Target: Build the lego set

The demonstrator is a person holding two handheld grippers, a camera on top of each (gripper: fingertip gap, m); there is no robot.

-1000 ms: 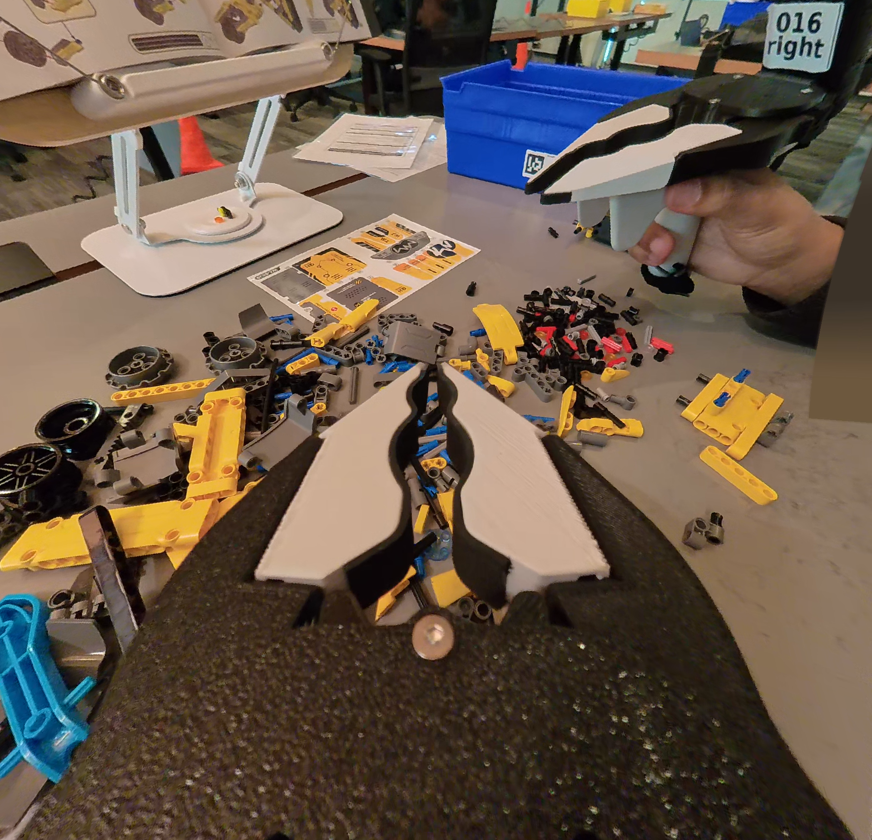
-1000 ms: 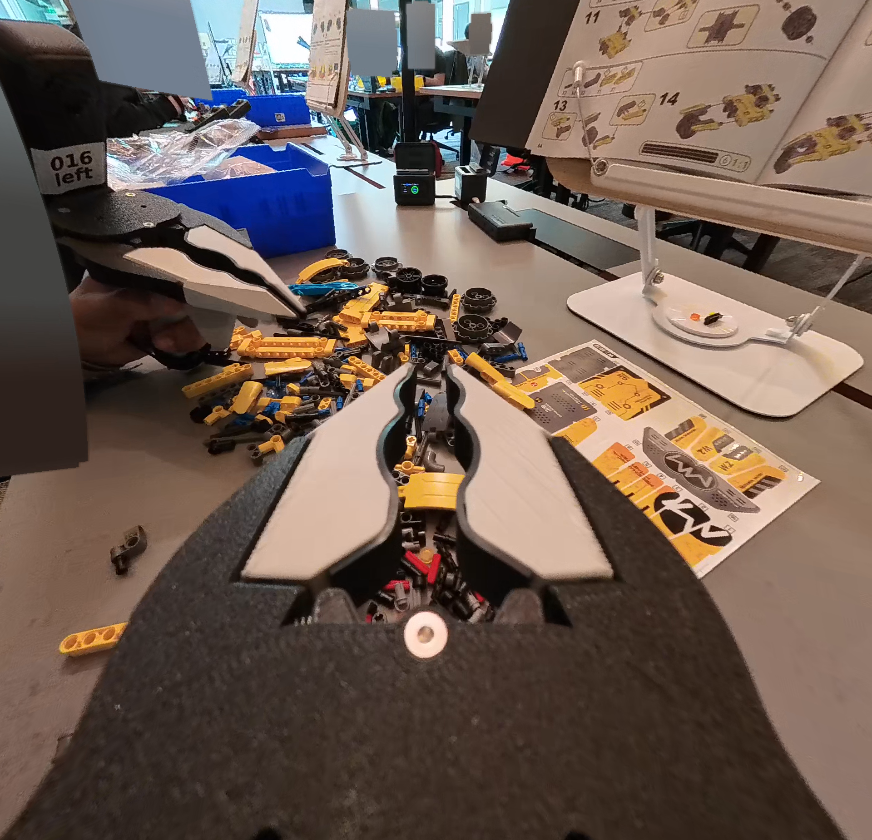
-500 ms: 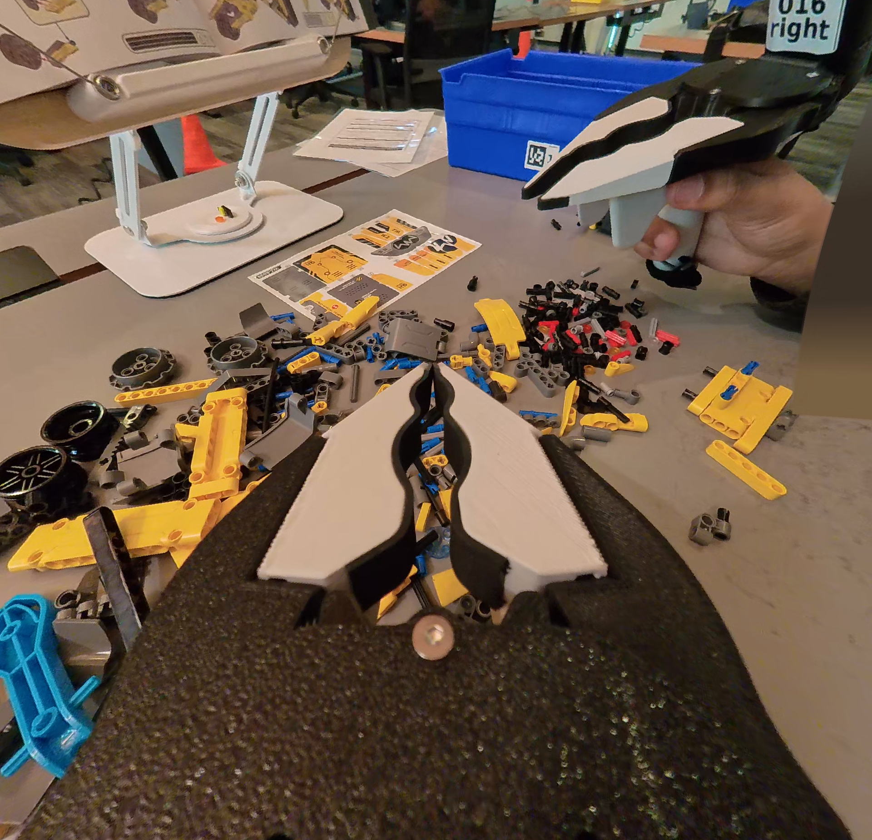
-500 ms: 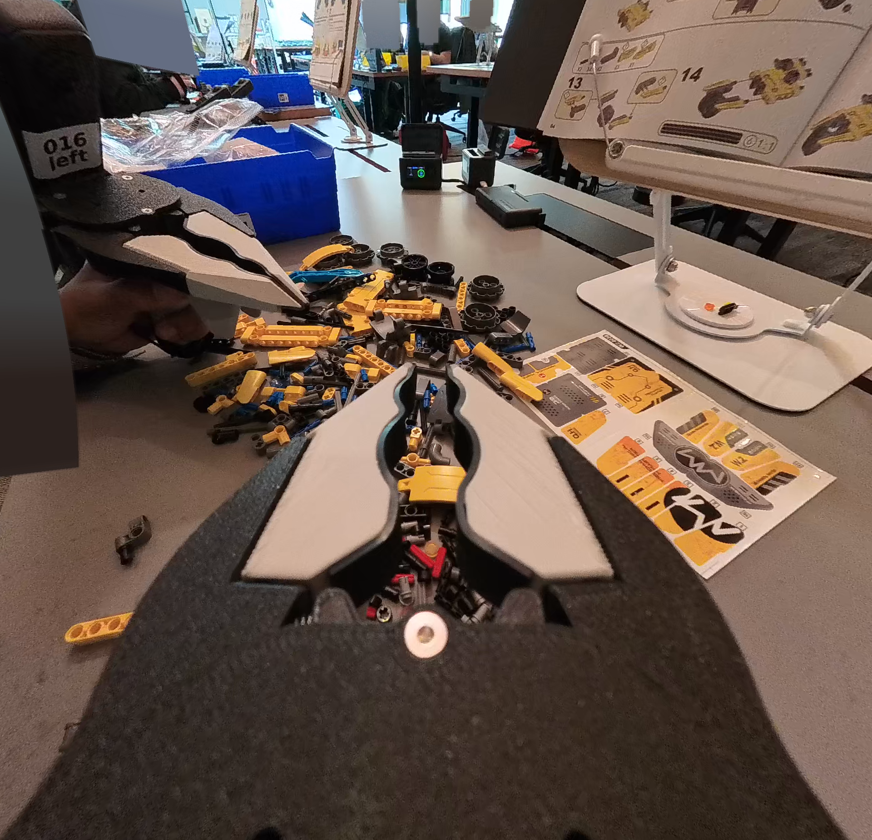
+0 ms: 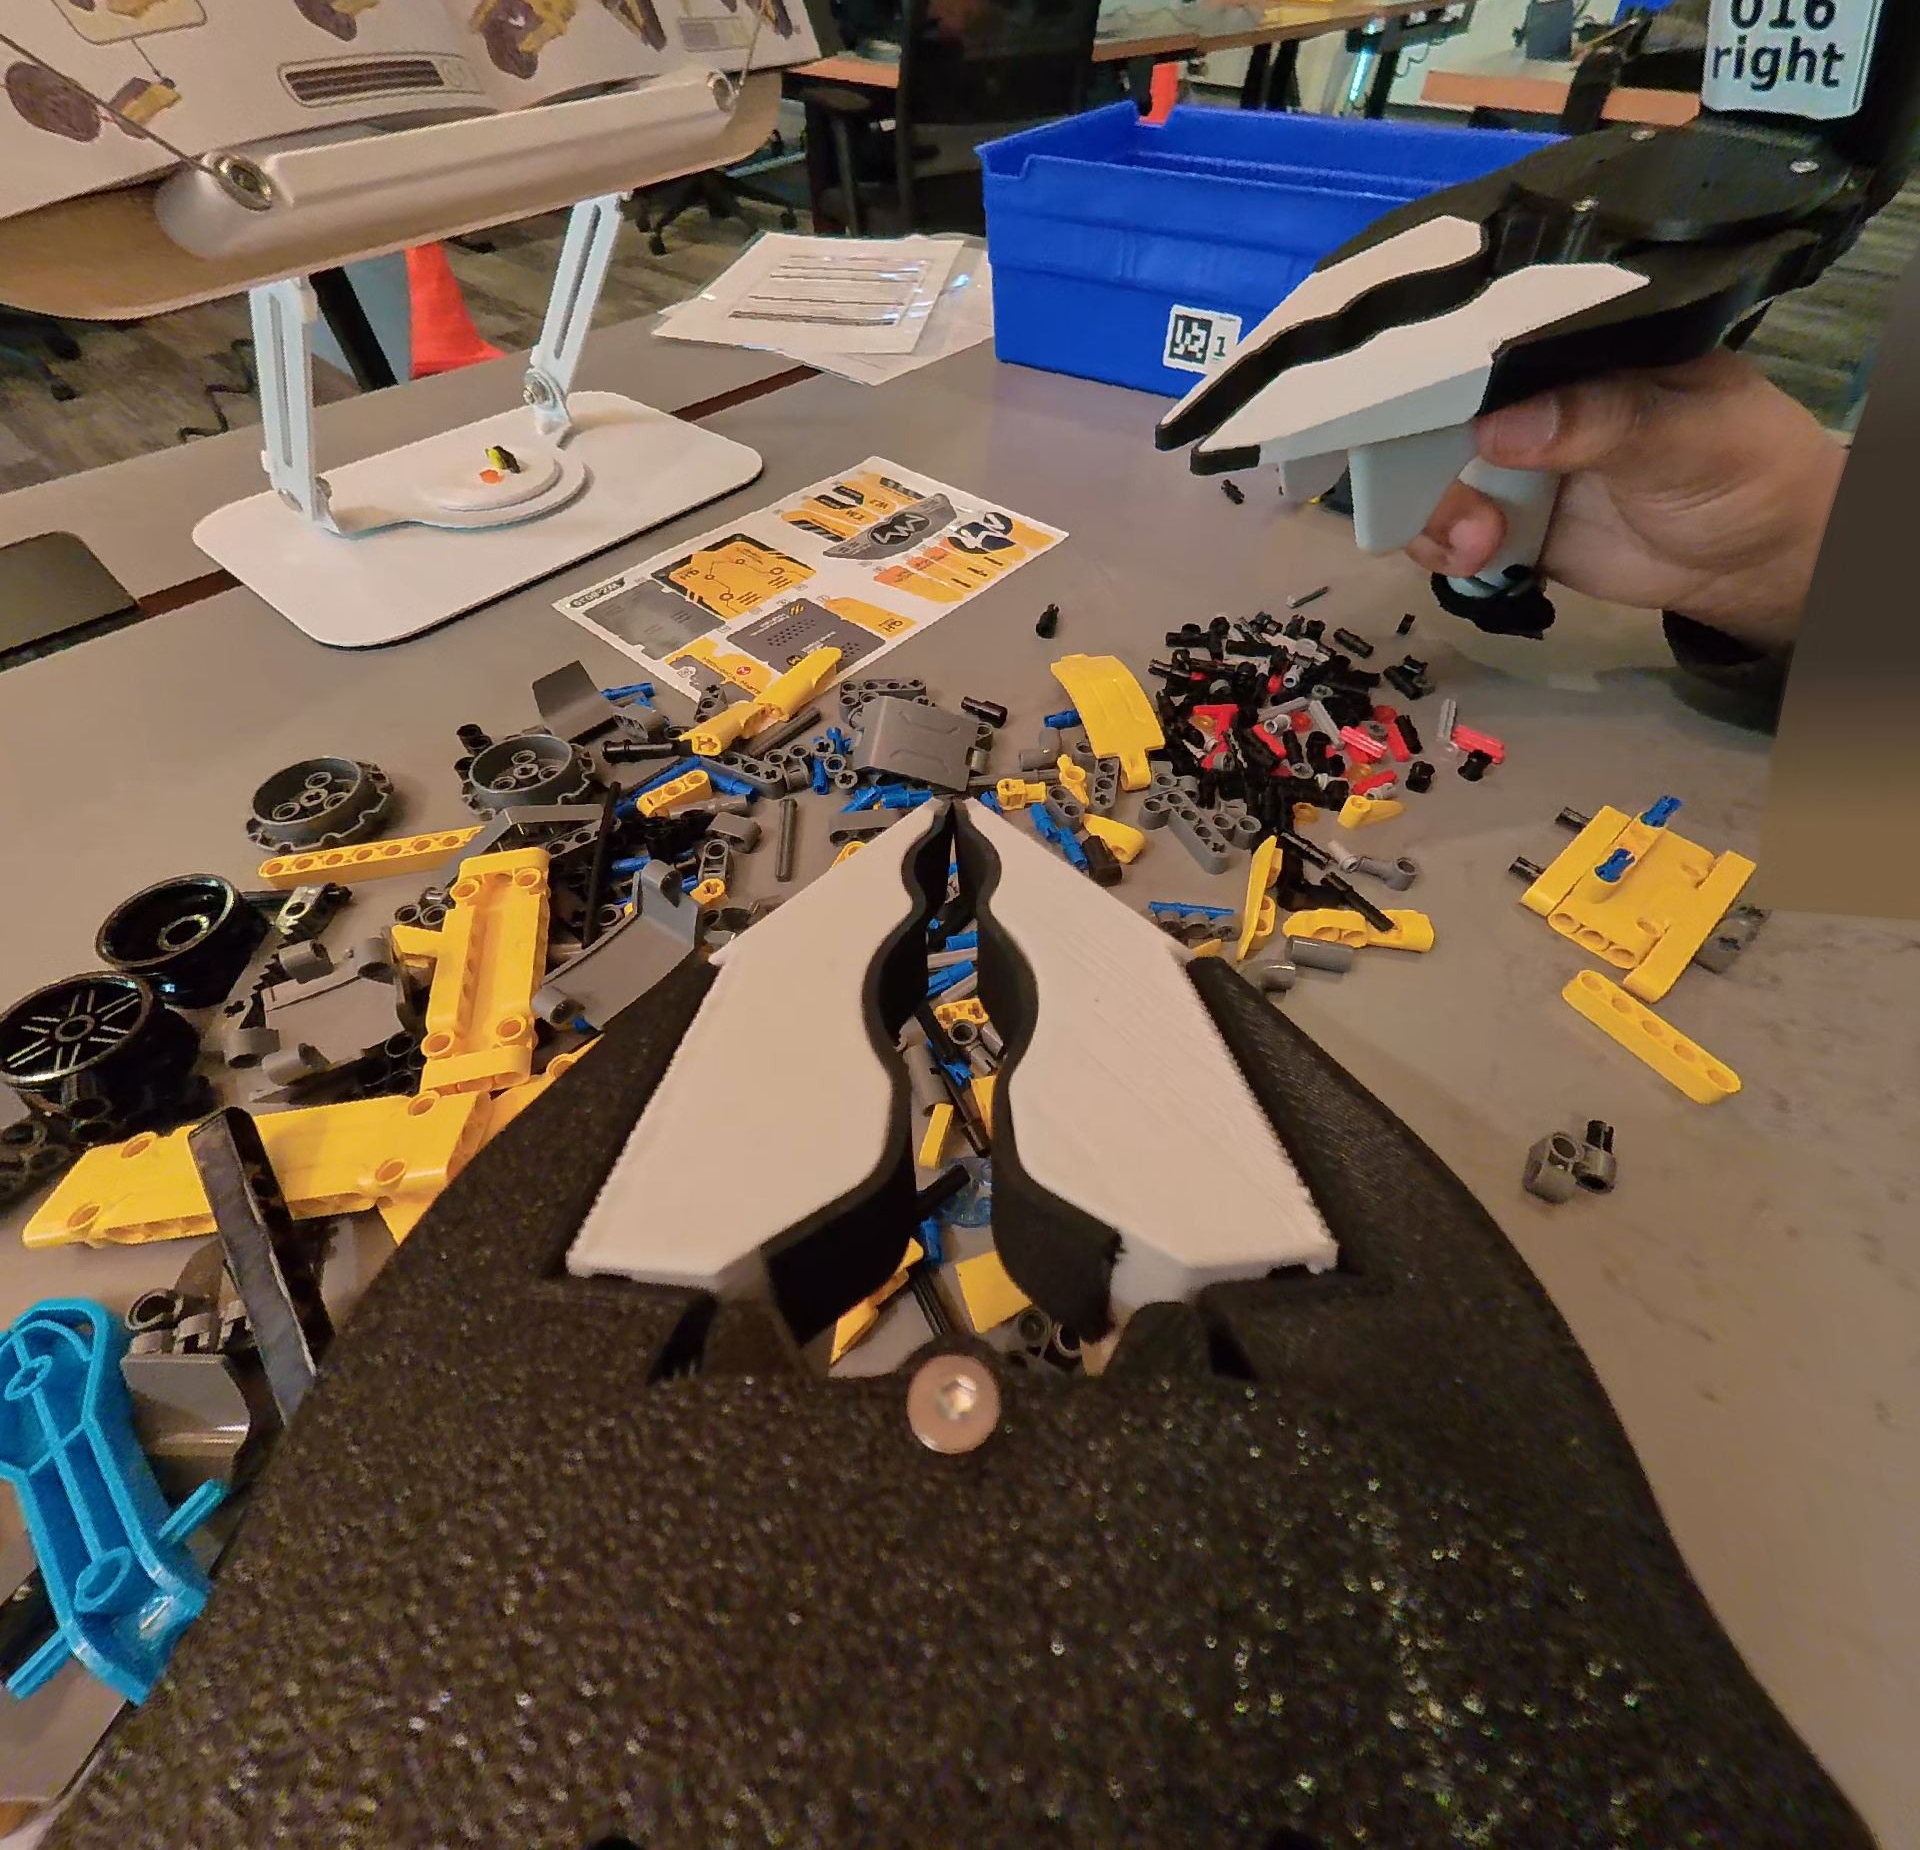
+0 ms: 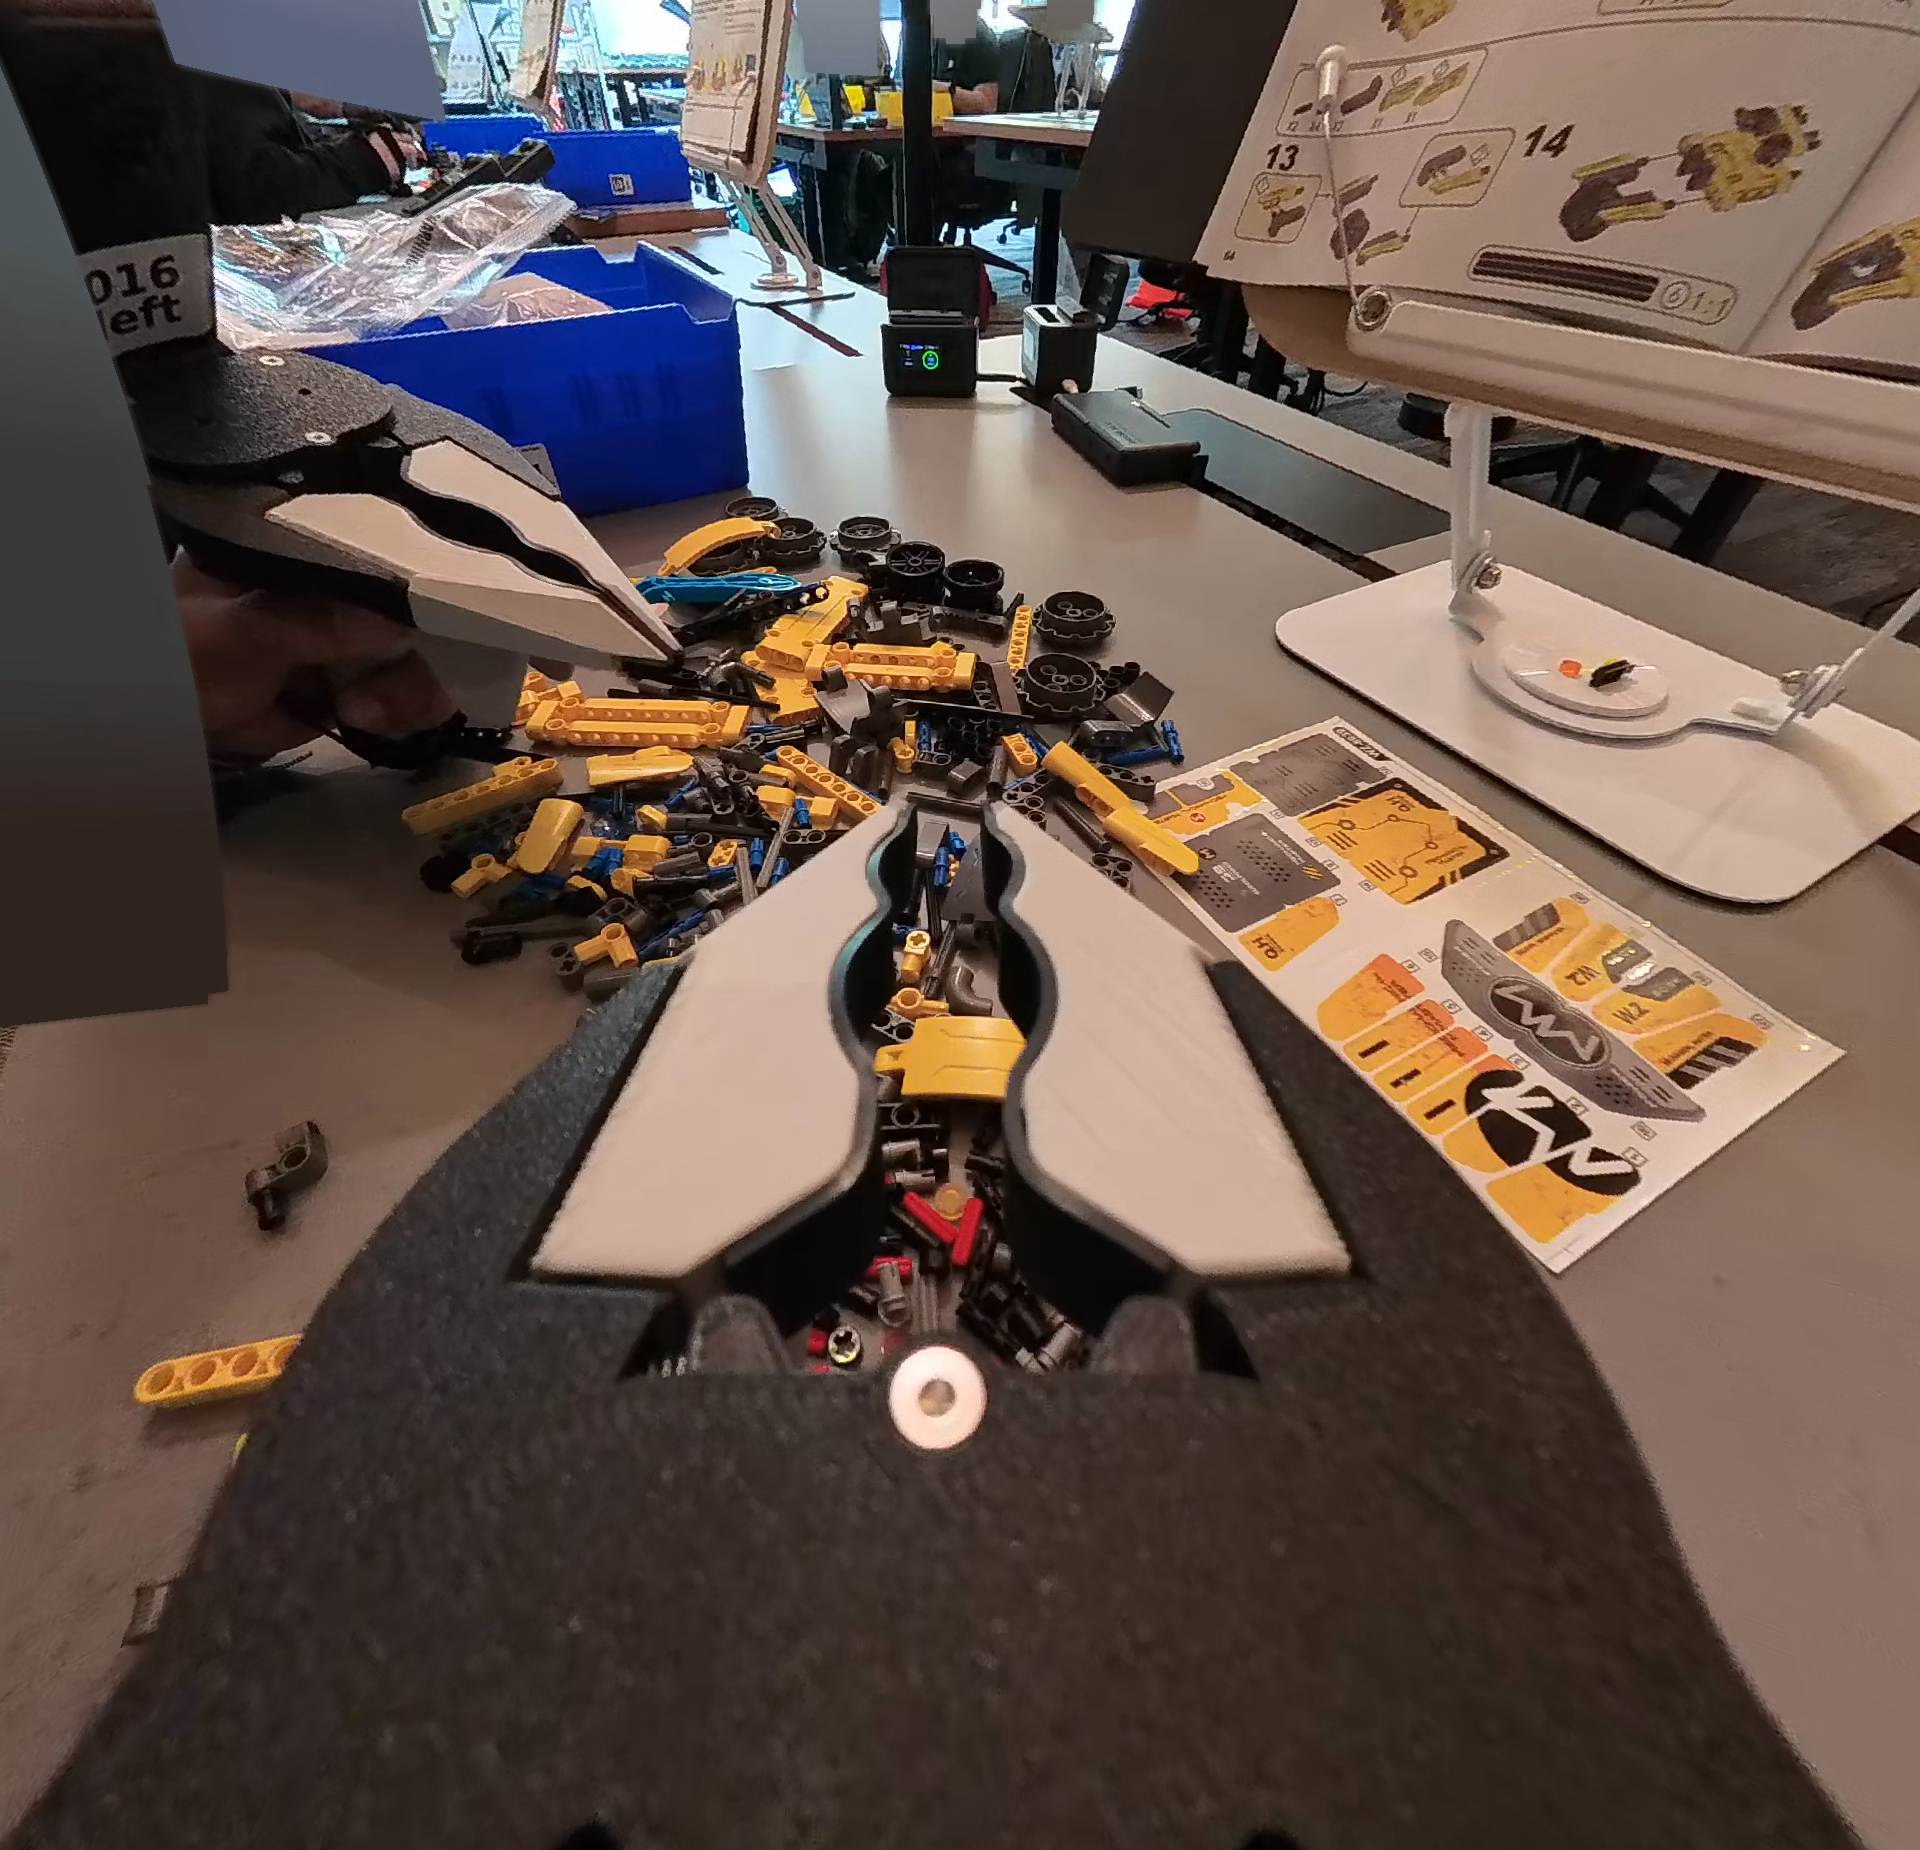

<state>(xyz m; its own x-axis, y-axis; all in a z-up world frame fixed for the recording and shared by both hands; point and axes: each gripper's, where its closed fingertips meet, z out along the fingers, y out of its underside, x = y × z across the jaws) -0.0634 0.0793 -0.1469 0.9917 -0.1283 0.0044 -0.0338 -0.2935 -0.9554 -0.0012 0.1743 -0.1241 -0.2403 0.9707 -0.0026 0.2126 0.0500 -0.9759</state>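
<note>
A pile of yellow, grey, black and blue building-set parts (image 5: pixel 478 979) covers the grey table; it also shows in the right wrist view (image 6: pixel 831 720). My left gripper (image 5: pixel 951 811) is shut and empty, hovering low over the middle of the pile; in the right wrist view (image 6: pixel 665 649) its tips point at the pile's far left side. My right gripper (image 6: pixel 945 813) is open by a narrow gap and empty, above a heap of small black and red pins (image 6: pixel 935 1218). In the left wrist view it (image 5: pixel 1184 450) is held in a hand, above those pins (image 5: pixel 1299 699).
A sticker sheet (image 5: pixel 810 574) lies behind the pile, next to a white book stand (image 5: pixel 468 512) holding an open instruction booklet. A blue bin (image 5: pixel 1143 221) stands at the back. A yellow sub-assembly (image 5: pixel 1631 896), a yellow beam (image 5: pixel 1652 1037) and a grey connector (image 5: pixel 1569 1161) lie apart at the right. Black wheels (image 5: pixel 73 1031) sit left. Left tips to right tips: about 12 centimeters.
Both grippers have only drifted slightly over the parts. Their jaws stand as before and nothing on the table has moved.
</note>
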